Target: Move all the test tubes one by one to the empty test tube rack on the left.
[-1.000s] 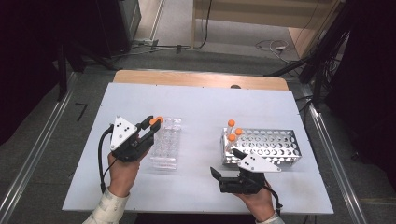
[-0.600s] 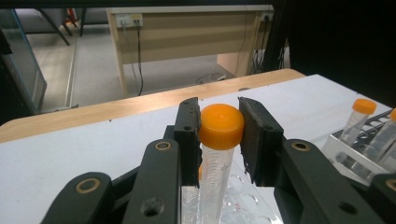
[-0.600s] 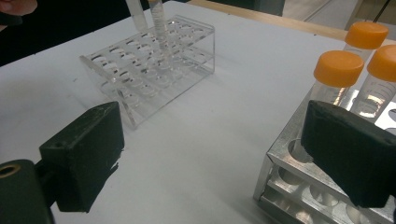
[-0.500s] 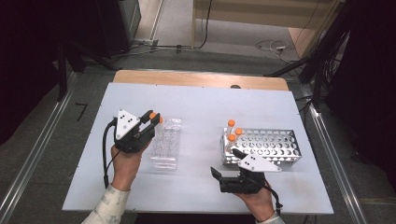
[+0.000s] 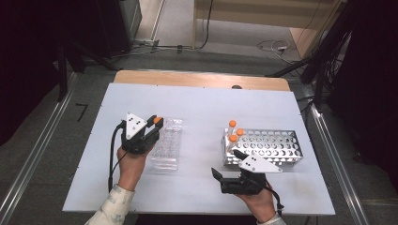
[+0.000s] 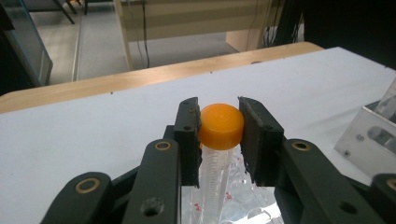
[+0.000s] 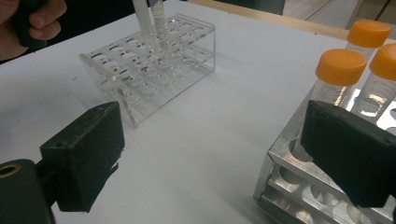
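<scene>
We are mid-transfer: our left gripper (image 6: 219, 128) has its fingers (image 6: 188, 135) clamped on the orange cap of a clear tube (image 6: 214, 170), held upright over the clear plastic rack (image 5: 166, 145) on the white desk (image 5: 202, 108). In the right gripper view the tube's lower end looks to be entering one of that rack's holes. Our right gripper (image 7: 210, 158) waits with fingers spread wide and empty beside the metal rack (image 5: 270, 147), where three capped tubes (image 5: 233, 131) stand in one corner. Next, we judge, the tube must sink straight down until seated, then the fingers let go.
</scene>
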Motion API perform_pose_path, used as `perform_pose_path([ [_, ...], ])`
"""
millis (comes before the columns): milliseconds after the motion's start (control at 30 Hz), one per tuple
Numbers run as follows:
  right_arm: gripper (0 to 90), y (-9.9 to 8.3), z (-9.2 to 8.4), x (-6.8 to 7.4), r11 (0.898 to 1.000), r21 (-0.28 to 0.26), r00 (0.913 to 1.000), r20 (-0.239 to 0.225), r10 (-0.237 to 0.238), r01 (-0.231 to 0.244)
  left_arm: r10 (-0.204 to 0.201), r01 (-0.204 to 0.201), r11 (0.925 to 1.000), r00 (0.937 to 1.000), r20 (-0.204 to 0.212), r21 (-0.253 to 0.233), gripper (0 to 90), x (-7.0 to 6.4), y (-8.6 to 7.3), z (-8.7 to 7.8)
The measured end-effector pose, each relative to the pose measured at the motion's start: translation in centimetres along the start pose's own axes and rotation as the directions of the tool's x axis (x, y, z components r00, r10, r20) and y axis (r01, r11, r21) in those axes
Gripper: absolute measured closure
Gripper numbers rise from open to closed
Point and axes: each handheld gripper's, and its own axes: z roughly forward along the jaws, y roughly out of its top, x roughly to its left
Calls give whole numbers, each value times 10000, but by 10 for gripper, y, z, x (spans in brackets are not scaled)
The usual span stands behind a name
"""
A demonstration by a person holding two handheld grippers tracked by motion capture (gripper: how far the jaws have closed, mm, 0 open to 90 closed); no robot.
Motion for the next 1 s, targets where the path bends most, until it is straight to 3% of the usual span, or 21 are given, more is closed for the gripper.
perform_pose_path([
  [467,49,0,1,0,10000,69,10000,17,-60,60,23,-22,9996,10000,-7,298,688,-1,-6,4],
  [700,49,0,1,0,10000,60,10000,5,8,-8,-169,168,9995,9998,46,267,611,2,-5,3],
  [1000,49,0,0,-3,10000,51,10000,78,36,-37,-398,394,9991,9990,226,166,425,1,-4,-1],
])
